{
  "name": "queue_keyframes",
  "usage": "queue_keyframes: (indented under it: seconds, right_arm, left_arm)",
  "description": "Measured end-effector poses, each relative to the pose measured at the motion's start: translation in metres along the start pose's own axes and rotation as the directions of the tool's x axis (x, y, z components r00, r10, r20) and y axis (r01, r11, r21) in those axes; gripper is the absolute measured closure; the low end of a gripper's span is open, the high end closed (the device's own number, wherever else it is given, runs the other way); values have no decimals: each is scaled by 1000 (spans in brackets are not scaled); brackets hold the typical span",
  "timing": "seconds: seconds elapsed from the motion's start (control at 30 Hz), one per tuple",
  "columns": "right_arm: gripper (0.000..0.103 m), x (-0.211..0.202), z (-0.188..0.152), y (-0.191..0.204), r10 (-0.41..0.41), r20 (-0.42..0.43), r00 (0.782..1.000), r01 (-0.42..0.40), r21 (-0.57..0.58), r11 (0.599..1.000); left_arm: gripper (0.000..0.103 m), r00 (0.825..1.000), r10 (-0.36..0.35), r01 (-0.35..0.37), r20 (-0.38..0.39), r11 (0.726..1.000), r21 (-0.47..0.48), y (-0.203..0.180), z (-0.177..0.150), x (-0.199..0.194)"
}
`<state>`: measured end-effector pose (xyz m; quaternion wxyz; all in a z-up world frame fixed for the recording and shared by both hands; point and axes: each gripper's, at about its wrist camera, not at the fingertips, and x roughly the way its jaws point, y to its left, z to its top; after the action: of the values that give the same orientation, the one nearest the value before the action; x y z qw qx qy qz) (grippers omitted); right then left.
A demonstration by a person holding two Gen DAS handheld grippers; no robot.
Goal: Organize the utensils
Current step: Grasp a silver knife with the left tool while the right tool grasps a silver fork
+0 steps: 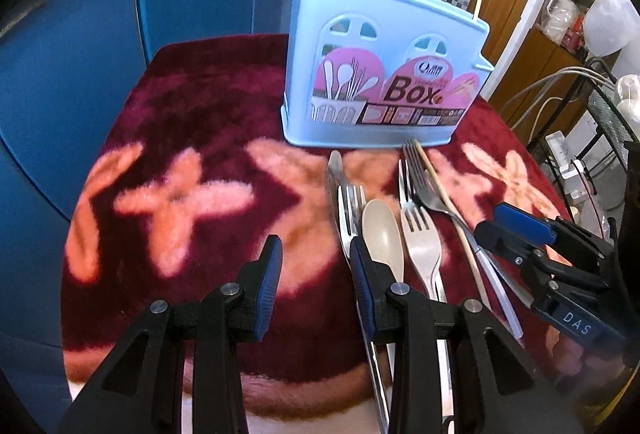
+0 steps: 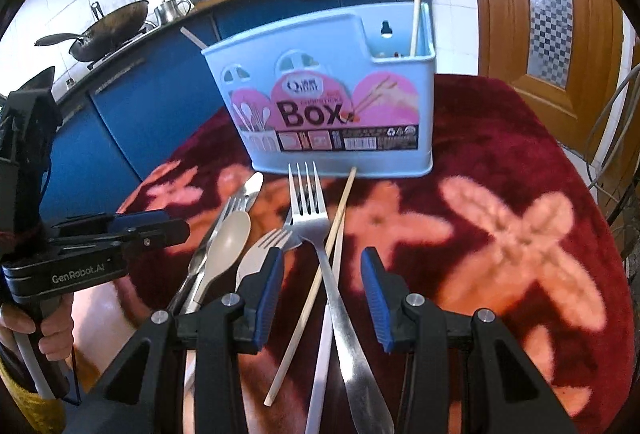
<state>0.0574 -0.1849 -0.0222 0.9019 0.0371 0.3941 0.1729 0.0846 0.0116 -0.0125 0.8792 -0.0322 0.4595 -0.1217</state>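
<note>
A: Left wrist view: left gripper (image 1: 316,266) released, nothing between. Cutlery lying at 1 o'clock, beige spoon (image 1: 382,230) touching right finger, handles toward camera.

B: Right wrist view: right gripper (image 2: 322,274) released, straddling steel fork (image 2: 320,234), prongs at 12 o'clock toward blue box (image 2: 320,105). Nearer, probably.

We see a surface (image 2: 500,121) covered in dark red plush with pink flower shapes. On it, toward the far side, stands a light blue utensil box (image 2: 320,89). Just in front of the box lie a knife (image 1: 334,173), a metal fork (image 2: 310,209), a beige spoon (image 1: 382,230), a beige fork (image 1: 420,238) and a wooden chopstick (image 2: 320,266), close together, some overlapping.
</note>
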Motion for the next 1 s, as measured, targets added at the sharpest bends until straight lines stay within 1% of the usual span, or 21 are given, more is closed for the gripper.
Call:
queue_keyframes:
  seconds: [0.03, 0.1, 0.17, 0.3, 0.4, 0.43, 0.57, 0.63, 0.67, 0.7, 0.77, 0.9, 0.97, 1.0]
  right_arm:
    - [60, 1, 0, 0, 0, -5, 1000, 0, 0, 1000]
    - [65, 5, -1, 0, 1, -15, 1000, -1, -1, 1000]
    - [73, 8, -2, -1, -2, -25, 1000, 2, -2, 1000]
    - [85, 14, -4, -1, -3, -49, 999, 3, -4, 1000]
    - [88, 13, -5, -2, -2, -44, 999, 2, -4, 1000]
    - [93, 13, -6, -3, -3, -42, 999, 2, -3, 1000]
    - [95, 11, -6, -7, 6, -32, 999, -5, 28, 1000]
    - [95, 8, -7, -10, 6, -24, 1000, -5, 42, 999]
    - [95, 6, -7, -12, 6, -22, 1000, -5, 49, 999]
    - [95, 5, -7, -14, 6, -20, 1000, -4, 58, 998]
    - [95, 1, -7, -19, 14, -19, 1000, -13, 76, 997]
    - [95, -6, -8, -28, 5, -10, 1000, -4, 101, 995]
    - [95, -11, -10, -33, 3, -5, 1000, -2, 117, 993]
    - [95, -12, -10, -36, 0, -4, 1000, 0, 124, 992]
  left_arm:
    - [68, 1000, -1, 1, -4, 1000, 0, 0, -1, 2]
    - [68, 1000, -3, 3, -14, 1000, 1, 0, -2, 4]
    - [68, 1000, -7, 8, -25, 1000, 5, -2, -4, 7]
    - [68, 999, -15, 16, -46, 1000, 21, -6, -7, 15]
    - [68, 999, -2, 4, -42, 999, 40, -10, -8, 17]
    - [68, 999, -1, 3, -39, 999, 45, -11, -8, 17]
    - [68, 1000, -12, 13, -27, 999, 44, -11, -6, 20]
    - [78, 1000, -23, 24, -19, 999, 39, -11, -5, 21]
    - [88, 999, -37, 37, -19, 999, 37, -10, -5, 21]
    - [94, 998, -57, 57, -19, 998, 33, -10, -5, 22]
    - [99, 997, -77, 78, -19, 997, 31, -11, -5, 21]
    - [101, 998, -64, 64, 3, 997, 34, -13, -7, 17]
    - [102, 999, -39, 38, 25, 999, 33, -13, -8, 10]
    - [102, 999, -14, 13, 37, 999, 36, -13, -8, 7]
